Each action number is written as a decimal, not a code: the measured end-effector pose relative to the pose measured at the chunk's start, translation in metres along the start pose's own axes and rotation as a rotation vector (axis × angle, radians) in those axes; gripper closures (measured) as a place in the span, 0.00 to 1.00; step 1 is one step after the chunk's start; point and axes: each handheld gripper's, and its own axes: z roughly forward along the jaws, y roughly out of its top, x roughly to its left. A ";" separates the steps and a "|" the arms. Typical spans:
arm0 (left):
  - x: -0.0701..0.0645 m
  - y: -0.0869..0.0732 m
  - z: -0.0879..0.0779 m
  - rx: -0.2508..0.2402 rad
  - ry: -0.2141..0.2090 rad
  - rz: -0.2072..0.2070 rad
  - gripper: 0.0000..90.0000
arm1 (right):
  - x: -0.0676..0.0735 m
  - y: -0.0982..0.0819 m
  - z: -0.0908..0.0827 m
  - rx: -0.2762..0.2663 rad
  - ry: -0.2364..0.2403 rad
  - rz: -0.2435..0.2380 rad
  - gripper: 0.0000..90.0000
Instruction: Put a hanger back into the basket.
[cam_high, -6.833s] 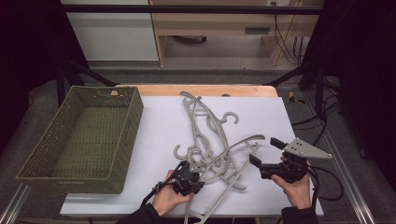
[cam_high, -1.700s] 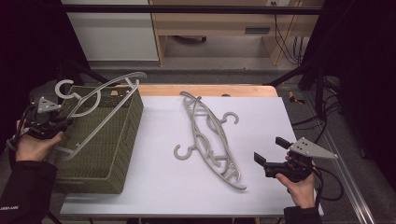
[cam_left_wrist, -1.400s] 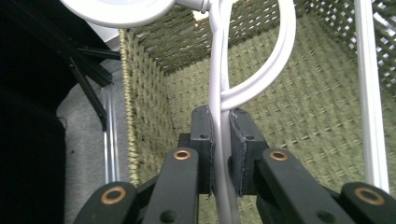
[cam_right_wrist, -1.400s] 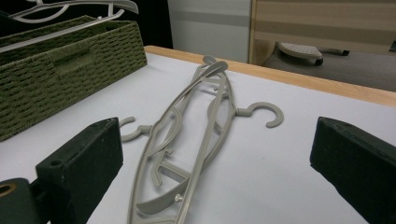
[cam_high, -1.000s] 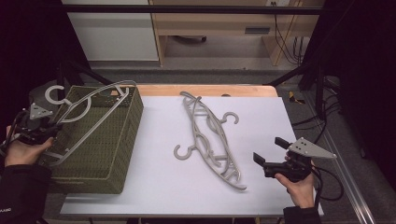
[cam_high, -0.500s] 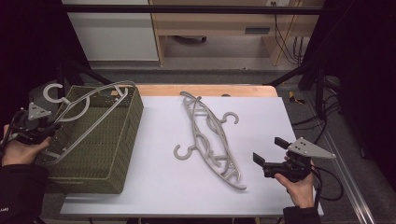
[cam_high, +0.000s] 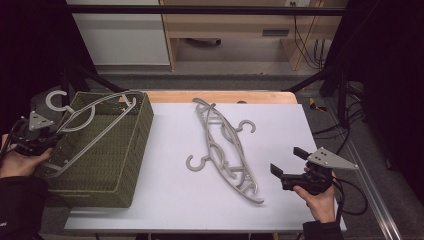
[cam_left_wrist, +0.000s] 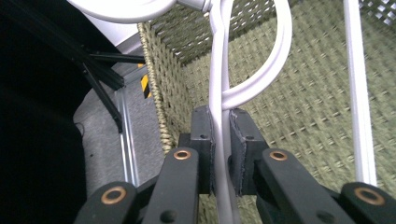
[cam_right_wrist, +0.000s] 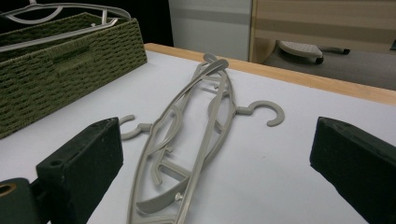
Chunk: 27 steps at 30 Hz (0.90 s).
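Now left gripper (cam_high: 47, 141) jaws clamp hanger (cam_high: 95, 117) over basket (cam_high: 127, 165); right gripper (cam_high: 289, 167) jaws released.

**Greys on white, one green weave**

The basket (cam_high: 122, 165) is olive green, with a tight woven pattern of small ribs on its walls and floor. The hanger (cam_high: 90, 127) over it is pale grey, nearly white under the light. The two hangers (cam_high: 225, 145) on the table are a duller grey-beige. The table (cam_high: 170, 200) top is plain white, edged at the far side by a light wood strip (cam_high: 220, 96). Both grippers are black: the left gripper (cam_left_wrist: 222, 140) has brass-coloured rivets, the right gripper (cam_high: 285, 162) a grey plate.
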 end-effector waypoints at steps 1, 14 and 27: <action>0.000 0.000 0.001 0.010 0.002 0.011 0.90 | 0.000 0.000 0.000 0.000 0.000 0.000 0.03; -0.008 -0.014 0.018 0.065 -0.002 -0.001 0.90 | 0.001 0.000 0.003 0.007 0.003 -0.005 0.03; -0.024 -0.018 0.039 0.143 -0.030 -0.006 0.90 | 0.001 0.000 0.001 0.004 0.007 -0.004 0.03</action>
